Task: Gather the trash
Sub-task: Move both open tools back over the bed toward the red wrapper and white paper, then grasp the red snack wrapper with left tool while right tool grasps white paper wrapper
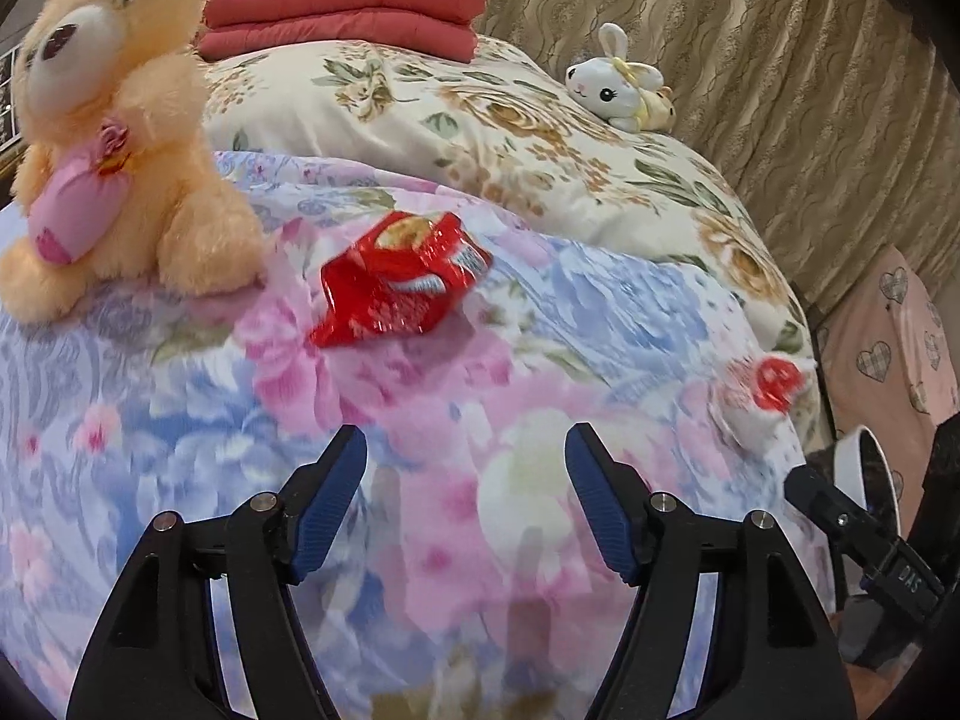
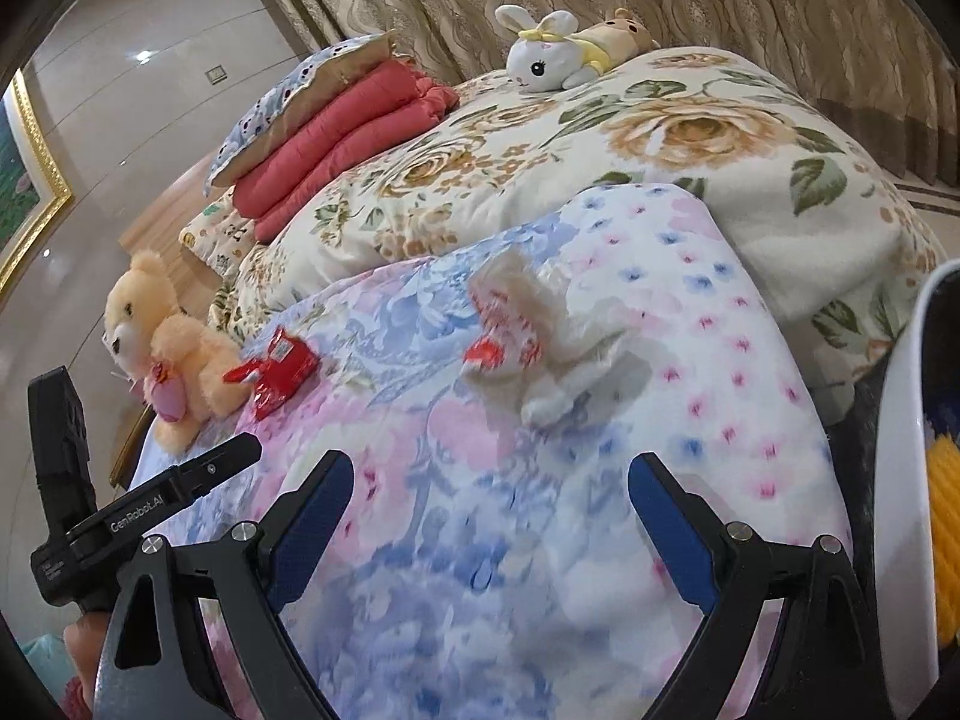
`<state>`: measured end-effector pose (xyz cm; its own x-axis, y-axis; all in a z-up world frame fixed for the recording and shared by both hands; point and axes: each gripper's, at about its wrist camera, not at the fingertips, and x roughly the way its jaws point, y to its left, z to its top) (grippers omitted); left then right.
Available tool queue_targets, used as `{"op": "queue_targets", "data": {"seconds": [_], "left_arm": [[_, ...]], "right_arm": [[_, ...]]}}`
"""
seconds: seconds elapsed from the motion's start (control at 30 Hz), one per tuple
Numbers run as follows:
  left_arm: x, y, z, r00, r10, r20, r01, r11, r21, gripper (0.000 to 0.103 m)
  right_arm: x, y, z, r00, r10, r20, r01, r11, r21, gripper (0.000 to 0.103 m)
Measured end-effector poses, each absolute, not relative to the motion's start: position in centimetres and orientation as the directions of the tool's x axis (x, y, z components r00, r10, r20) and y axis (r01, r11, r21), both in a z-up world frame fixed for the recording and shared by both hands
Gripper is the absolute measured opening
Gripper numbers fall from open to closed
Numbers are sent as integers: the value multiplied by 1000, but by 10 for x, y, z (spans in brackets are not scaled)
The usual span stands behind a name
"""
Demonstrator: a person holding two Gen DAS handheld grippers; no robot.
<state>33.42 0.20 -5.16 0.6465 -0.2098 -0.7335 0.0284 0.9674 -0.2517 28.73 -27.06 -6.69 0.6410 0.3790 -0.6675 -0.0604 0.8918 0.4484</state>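
Note:
A crumpled red snack wrapper (image 1: 399,279) lies on the pastel floral blanket (image 1: 180,420), just right of a peach teddy bear (image 1: 114,120). A white wrapper with a red patch (image 1: 759,402) lies near the blanket's right edge. My left gripper (image 1: 467,456) hovers open over the blanket, short of the red wrapper, with nothing between its fingers. In the right wrist view the white wrapper (image 2: 528,336) lies ahead of my right gripper (image 2: 489,480), which is open and empty. The red wrapper (image 2: 276,372) sits far left beside the teddy bear (image 2: 162,354).
A white bin (image 2: 900,480) with a dark liner stands at the bed's right side. A cream floral quilt (image 1: 510,138) covers the far bed, with a white bunny toy (image 1: 621,81) and folded red bedding (image 1: 342,6) on it. Curtains (image 1: 750,60) hang behind.

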Motion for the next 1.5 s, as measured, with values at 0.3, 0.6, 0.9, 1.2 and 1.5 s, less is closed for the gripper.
{"op": "queue_targets", "data": {"seconds": [0.3,0.6,0.9,1.2,1.5], "left_arm": [[369,12,-56,660,-161,-734,-7,975,-221,71],[394,18,-62,669,-140,-730,-31,976,-216,76],[399,11,-60,689,-158,-707,4,977,-214,73],[396,9,-57,693,-180,-698,34,975,-219,42],[350,-10,-54,676,-230,-700,81,968,-239,41]], "right_arm": [[313,-277,-72,638,367,-677,-36,892,450,94],[330,-279,-79,629,384,-676,-24,879,477,94],[339,-273,-80,637,380,-671,-45,887,459,92],[335,-266,-77,634,374,-677,-76,901,427,44],[306,-268,-70,627,418,-657,-100,880,464,41]]}}
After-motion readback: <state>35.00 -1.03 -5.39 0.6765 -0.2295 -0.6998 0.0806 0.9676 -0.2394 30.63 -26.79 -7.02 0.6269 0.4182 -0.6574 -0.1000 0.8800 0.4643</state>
